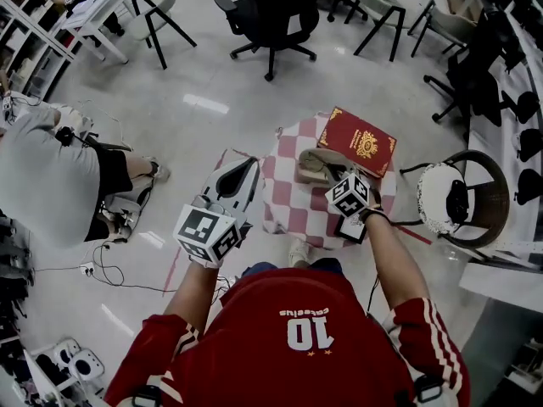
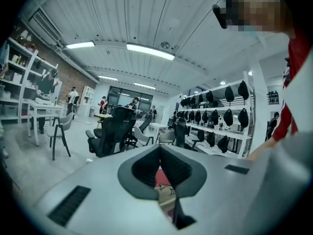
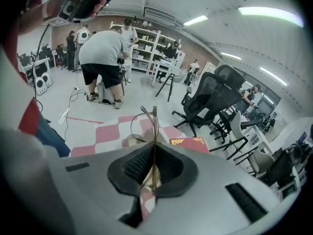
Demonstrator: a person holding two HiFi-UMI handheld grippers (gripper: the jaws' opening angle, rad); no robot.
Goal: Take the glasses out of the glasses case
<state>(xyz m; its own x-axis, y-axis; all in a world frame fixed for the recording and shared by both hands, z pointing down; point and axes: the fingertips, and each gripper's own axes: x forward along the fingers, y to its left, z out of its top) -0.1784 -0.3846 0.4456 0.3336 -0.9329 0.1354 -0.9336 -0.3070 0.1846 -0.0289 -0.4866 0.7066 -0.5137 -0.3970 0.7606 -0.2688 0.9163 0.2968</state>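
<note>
While my right gripper (image 3: 154, 147) is clamped shut on the glasses (image 3: 154, 124), they stand edge-on between its jaws, lifted above the table: a thin gold wire frame with one round rim curving off to the left. Only the right gripper view shows this; in the head view the marker cube covers the jaws and I cannot make out the frame at all. The head view shows the layout instead: the beige glasses case (image 1: 316, 166) lies on the red-and-white checked tablecloth (image 1: 288, 197), touching a red book (image 1: 356, 141) with gold print. My left gripper (image 1: 252, 166) hangs off the table's left edge. The left gripper view shows its jaws pressed together with nothing between them.
</note>
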